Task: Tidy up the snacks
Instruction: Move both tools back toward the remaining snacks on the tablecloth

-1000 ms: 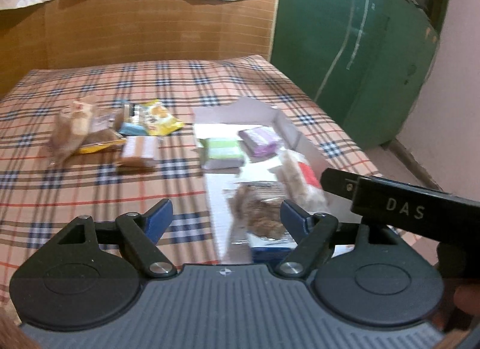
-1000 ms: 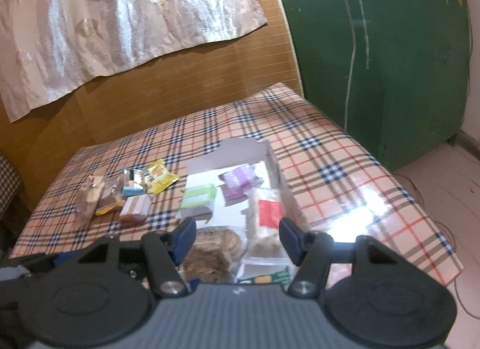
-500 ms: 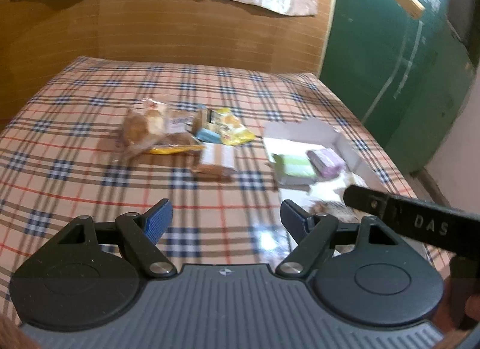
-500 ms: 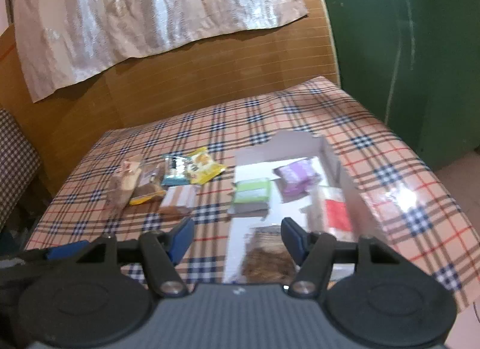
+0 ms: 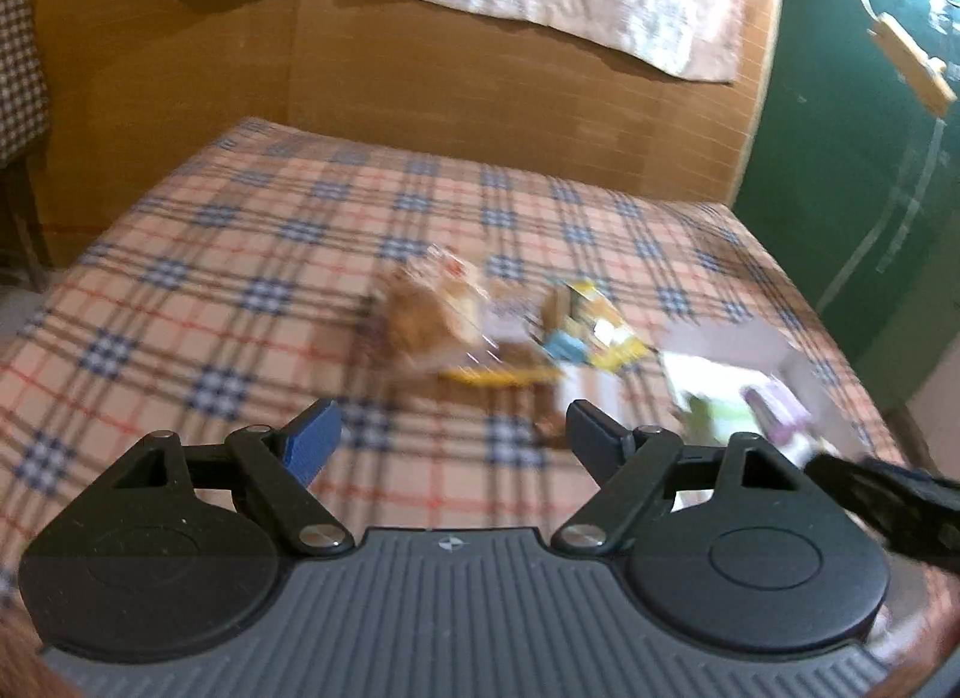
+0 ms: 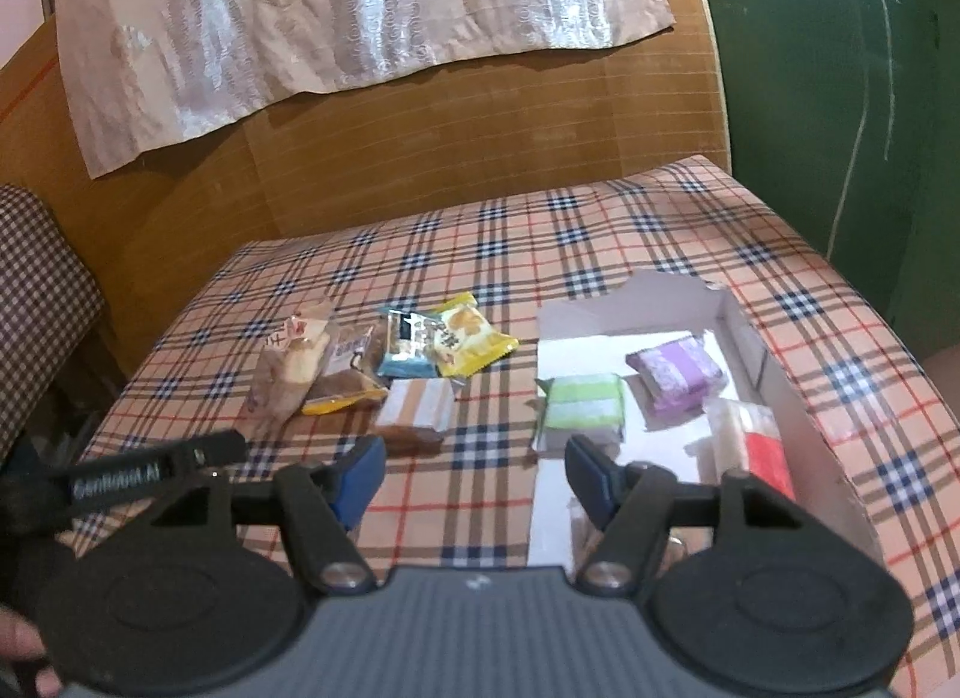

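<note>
A white cardboard box (image 6: 804,404) on the plaid tablecloth (image 6: 480,494) holds a green packet (image 6: 585,405), a purple packet (image 6: 675,368) and a red-and-white packet (image 6: 759,446). Left of it lie loose snacks: a yellow packet (image 6: 465,338), a blue packet (image 6: 402,351), a bread bag (image 6: 291,371) and a brown-striped wafer pack (image 6: 417,413). My right gripper (image 6: 471,473) is open and empty, near the box's front. My left gripper (image 5: 453,443) is open and empty, facing the blurred snack pile (image 5: 432,320) and the box (image 5: 744,392).
A cardboard wall (image 6: 480,158) with a shiny cloth (image 6: 330,8) backs the table. A green door (image 6: 840,98) stands at the right. A checked chair (image 6: 36,302) is at the left. The table's right edge drops off beyond the box.
Both grippers have swung left and pulled back from the box. The left view now centres on the loose snack pile and is motion-blurred. Both stay open and empty.
</note>
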`<action>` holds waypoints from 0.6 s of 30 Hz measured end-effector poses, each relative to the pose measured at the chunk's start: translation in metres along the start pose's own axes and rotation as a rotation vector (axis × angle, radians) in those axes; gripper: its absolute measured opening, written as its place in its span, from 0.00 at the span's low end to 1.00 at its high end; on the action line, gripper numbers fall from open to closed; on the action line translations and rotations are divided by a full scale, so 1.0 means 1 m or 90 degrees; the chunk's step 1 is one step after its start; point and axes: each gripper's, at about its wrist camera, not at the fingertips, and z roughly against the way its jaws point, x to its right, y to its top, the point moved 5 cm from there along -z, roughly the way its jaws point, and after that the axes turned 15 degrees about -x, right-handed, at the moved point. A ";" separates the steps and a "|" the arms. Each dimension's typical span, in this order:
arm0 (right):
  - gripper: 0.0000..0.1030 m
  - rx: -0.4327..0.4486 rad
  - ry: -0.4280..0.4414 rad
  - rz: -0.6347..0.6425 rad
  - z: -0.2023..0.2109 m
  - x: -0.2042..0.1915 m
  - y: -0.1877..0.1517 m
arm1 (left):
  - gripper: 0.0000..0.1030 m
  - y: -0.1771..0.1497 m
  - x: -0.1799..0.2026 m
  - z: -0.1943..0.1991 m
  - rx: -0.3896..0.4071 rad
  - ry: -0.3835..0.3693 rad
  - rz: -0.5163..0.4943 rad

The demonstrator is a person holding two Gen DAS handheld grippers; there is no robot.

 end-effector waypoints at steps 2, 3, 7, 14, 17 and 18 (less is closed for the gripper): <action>0.65 0.000 0.002 0.001 -0.003 -0.001 0.003 | 0.99 0.015 -0.010 -0.011 0.002 0.010 0.014; 0.65 0.000 0.003 0.002 -0.005 -0.002 0.004 | 0.99 0.023 -0.015 -0.017 0.002 0.011 0.019; 0.66 -0.004 0.007 0.001 -0.012 -0.002 0.008 | 1.00 0.051 -0.023 -0.044 0.007 0.032 0.013; 0.67 -0.005 0.013 -0.004 -0.024 0.001 0.019 | 1.00 0.078 -0.023 -0.109 -0.053 0.014 -0.016; 0.68 -0.006 0.009 -0.008 -0.030 0.006 0.023 | 1.00 0.079 -0.020 -0.131 -0.076 0.011 -0.037; 0.68 -0.008 0.009 -0.011 -0.032 0.007 0.024 | 1.00 0.079 -0.021 -0.137 -0.085 0.003 -0.038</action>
